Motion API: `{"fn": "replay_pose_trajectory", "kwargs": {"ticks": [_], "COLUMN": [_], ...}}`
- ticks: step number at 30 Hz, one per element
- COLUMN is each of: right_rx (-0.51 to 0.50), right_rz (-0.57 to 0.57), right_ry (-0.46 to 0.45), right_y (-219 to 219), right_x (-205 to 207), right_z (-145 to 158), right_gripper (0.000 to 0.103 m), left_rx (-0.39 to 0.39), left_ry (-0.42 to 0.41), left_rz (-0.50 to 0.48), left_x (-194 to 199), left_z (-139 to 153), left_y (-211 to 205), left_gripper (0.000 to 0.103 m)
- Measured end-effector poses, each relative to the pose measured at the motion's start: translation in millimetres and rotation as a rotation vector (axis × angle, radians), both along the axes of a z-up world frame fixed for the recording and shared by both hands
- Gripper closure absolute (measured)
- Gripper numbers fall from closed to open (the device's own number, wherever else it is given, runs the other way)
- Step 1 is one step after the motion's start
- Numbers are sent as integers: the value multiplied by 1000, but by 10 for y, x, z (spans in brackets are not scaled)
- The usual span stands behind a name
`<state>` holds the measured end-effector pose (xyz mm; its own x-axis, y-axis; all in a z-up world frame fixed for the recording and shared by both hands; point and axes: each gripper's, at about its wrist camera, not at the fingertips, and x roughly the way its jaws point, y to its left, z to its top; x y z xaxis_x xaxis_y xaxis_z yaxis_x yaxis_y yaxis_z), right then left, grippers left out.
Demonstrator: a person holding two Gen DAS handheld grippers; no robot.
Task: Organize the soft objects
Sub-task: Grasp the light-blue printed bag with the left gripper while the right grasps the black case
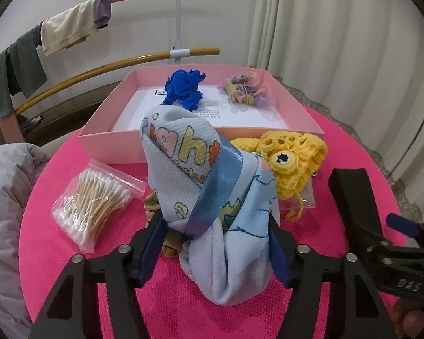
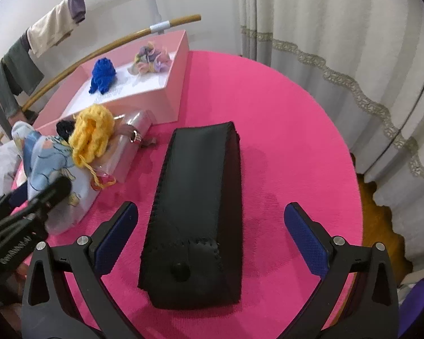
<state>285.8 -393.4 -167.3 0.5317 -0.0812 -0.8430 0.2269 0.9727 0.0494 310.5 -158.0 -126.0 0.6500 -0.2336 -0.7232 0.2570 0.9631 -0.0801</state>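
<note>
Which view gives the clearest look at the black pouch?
The right wrist view: the black pouch lies whole on the pink cloth, snap flap nearest, between the open fingers of the right gripper. The left wrist view shows only one end of it at the right edge, behind the right gripper's frame.

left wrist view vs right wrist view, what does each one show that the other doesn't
Only the left wrist view shows the clear zip bag of cotton swabs and the left tongs closed on the light blue printed towel.

Only the right wrist view shows the whole black stitched pouch with a snap button lying between the open right tongs, untouched.

Both show the pink shallow box holding a blue ruffled scrunchie and a pastel scrunchie, plus the yellow crocheted piece on the pink round table.
</note>
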Motion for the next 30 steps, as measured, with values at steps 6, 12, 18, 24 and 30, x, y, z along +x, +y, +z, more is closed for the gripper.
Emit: {"fn": "replay_pose_trajectory", "kwargs": {"ticks": [6, 12, 18, 24, 30], "right_rx": [-101, -91, -31, -34, -17], "right_rz": [26, 24, 26, 59, 100], "right_ry": [31, -15, -44, -100, -141], "right_y": [126, 142, 89, 231, 364], "right_x": [60, 10, -102, -200, -262], "right_z": [-180, -79, 13, 265, 460], "right_gripper": [3, 60, 69, 70, 70], "left_rx": [-4, 3, 1, -3, -2], "left_ry": [-11, -35, -66, -84, -108], "left_rz": [-3, -1, 8, 18, 27], "left_x": [-19, -217, -457, -656, -824], "left_z": [26, 109, 212, 310, 468], "left_y": [96, 135, 200, 292, 362], "left_gripper": [49, 52, 55, 55, 55]}}
